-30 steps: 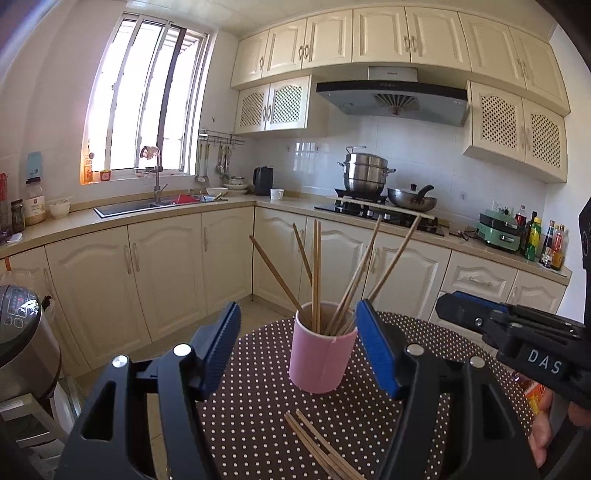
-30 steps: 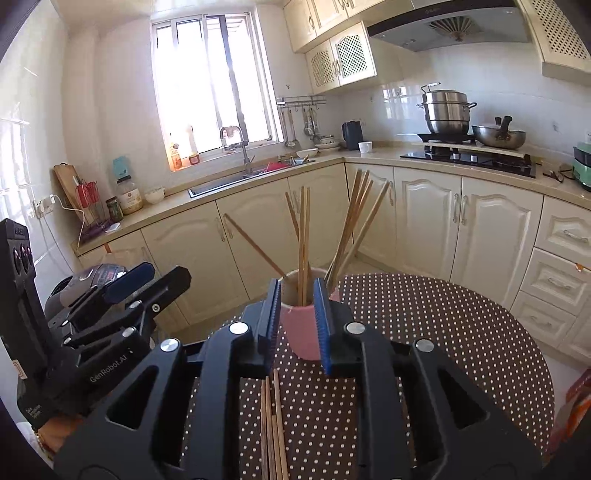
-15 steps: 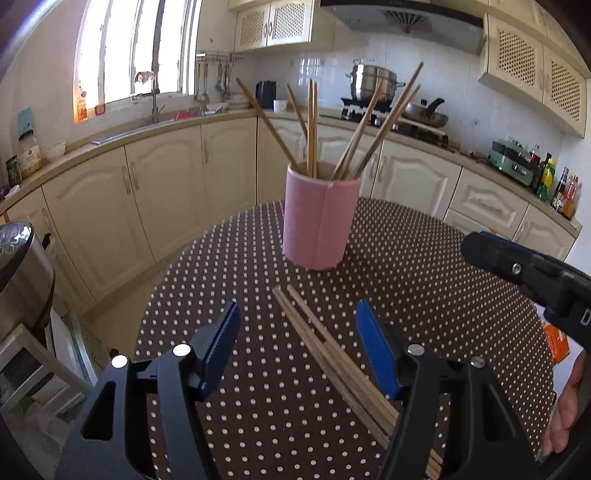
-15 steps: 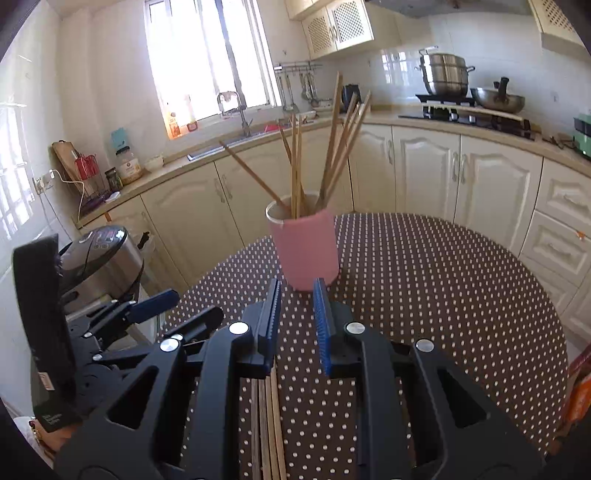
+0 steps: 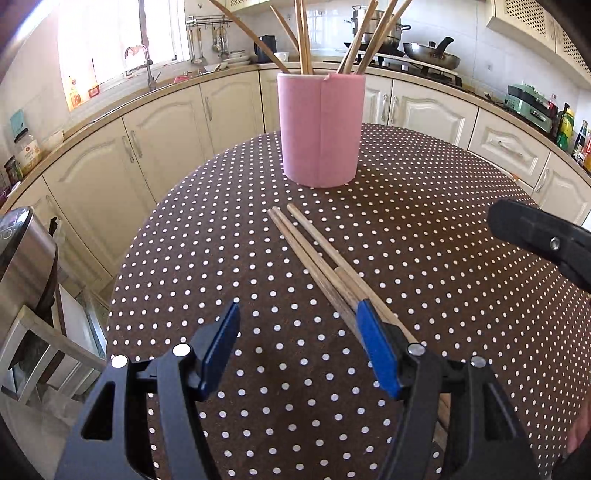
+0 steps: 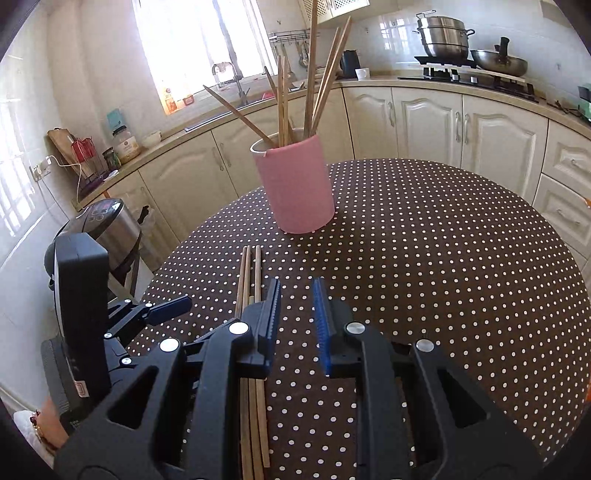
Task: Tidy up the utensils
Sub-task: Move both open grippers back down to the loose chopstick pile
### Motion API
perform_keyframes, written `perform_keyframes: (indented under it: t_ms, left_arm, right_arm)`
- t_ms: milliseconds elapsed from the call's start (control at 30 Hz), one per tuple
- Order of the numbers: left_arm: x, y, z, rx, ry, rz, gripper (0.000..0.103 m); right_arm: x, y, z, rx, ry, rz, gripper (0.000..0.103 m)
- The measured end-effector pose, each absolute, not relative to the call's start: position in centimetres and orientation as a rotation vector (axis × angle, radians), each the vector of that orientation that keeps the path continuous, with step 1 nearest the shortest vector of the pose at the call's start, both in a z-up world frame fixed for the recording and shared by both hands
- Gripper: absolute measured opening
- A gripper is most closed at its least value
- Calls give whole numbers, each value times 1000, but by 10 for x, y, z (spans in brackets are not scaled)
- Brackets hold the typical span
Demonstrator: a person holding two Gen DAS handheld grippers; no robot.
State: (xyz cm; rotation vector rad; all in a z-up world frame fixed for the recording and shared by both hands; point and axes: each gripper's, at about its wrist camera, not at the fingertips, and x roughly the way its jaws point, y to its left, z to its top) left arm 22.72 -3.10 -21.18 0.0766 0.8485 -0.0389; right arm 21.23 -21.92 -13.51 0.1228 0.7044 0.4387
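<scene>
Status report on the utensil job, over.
Left tool open, empty; right tool narrowly open, empty. Loose chopsticks flat on the table, short of the pink holder. Nothing blocking.

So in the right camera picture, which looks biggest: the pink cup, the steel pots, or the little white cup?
1. Pink cup, though it's nearest the camera.
2. Steel pots.
3. Little white cup.

Pink cup [image 5: 320, 129] stands upright on the dotted table [image 5: 424, 240], chopsticks fanning out of its top and blocking the air above it. Loose chopsticks [image 5: 317, 254] lie flat near the cup's base, tips toward it. Table right of the cup is bare. Right gripper [image 5: 532, 232] hangs over that side.
</scene>
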Motion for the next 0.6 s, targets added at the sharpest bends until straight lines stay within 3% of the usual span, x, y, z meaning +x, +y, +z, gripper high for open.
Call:
perform_keyframes:
  t_ms: [600]
  left_arm:
    - [247,-26,-212,42,905,-6,65]
  right_arm:
    - [221,-216,-149,130,755,472,19]
